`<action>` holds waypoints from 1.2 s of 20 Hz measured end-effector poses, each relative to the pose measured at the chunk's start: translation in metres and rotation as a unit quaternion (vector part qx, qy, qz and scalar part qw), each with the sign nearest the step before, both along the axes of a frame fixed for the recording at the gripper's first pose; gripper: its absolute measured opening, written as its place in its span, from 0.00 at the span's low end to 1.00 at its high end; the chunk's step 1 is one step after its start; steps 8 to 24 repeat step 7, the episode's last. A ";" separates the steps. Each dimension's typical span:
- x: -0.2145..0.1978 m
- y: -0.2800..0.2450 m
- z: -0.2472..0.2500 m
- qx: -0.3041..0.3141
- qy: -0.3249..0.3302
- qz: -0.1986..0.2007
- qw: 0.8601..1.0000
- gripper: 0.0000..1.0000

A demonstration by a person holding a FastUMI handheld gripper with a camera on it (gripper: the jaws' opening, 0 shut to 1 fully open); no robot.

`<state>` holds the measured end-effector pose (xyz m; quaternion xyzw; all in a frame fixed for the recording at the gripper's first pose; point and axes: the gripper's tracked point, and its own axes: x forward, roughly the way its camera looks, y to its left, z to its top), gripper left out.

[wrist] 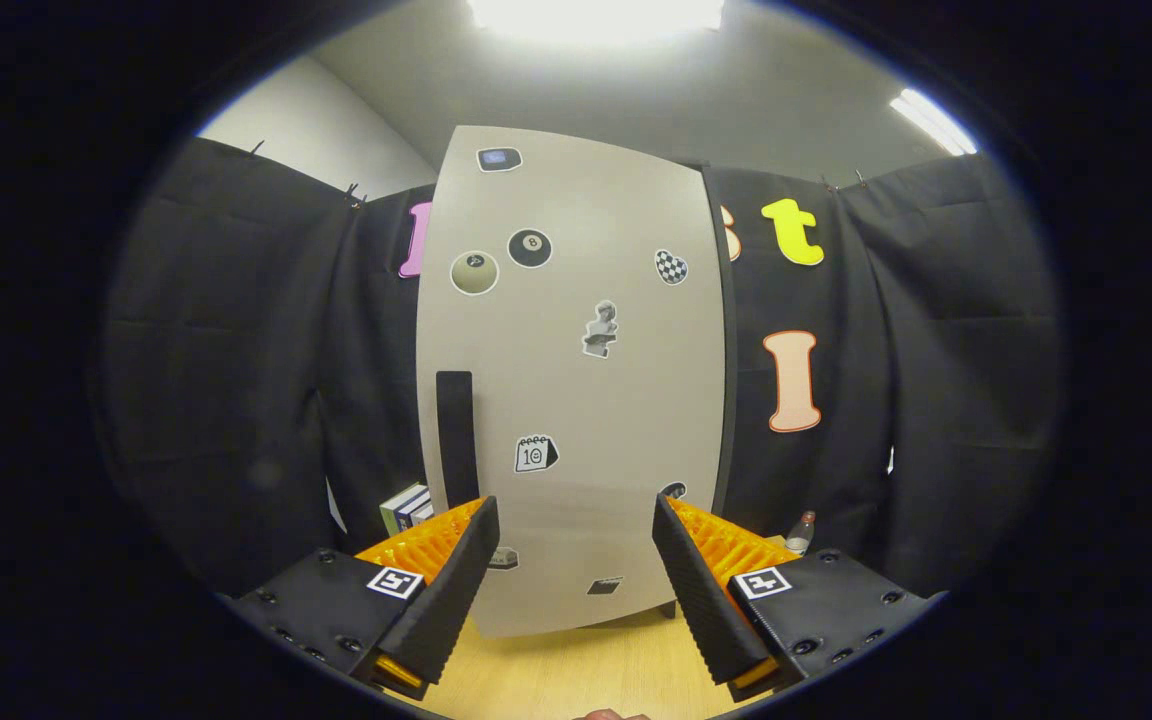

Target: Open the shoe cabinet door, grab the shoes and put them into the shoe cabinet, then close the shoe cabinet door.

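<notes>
Gripper view is showing the hand-held gripper (pixel 576 560) hovering with its fingers spread wide apart, gripping nothing. Straight ahead at twelve o'clock, beyond the fingers, the shoe cabinet (pixel 576 380) is standing upright on the wooden surface (pixel 576 670), its pale door (pixel 586 330) sitting closed and dotted with small stickers. A dark vertical handle (pixel 456 435) is running down the door at about eleven o'clock from the fingertips, just above the left finger. Some books (pixel 406 508) are peeking out at ten o'clock beside the cabinet, and a small bottle (pixel 801 532) is standing at two o'clock.
</notes>
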<state>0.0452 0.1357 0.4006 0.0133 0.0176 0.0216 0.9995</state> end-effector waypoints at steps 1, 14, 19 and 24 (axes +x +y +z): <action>0.003 0.003 -0.001 0.004 0.004 0.003 1.000 0.97; 0.014 0.001 -0.009 0.019 0.020 0.010 1.000 0.97; 0.014 0.001 -0.009 0.019 0.020 0.010 1.000 0.97; 0.014 0.001 -0.009 0.019 0.020 0.010 1.000 0.97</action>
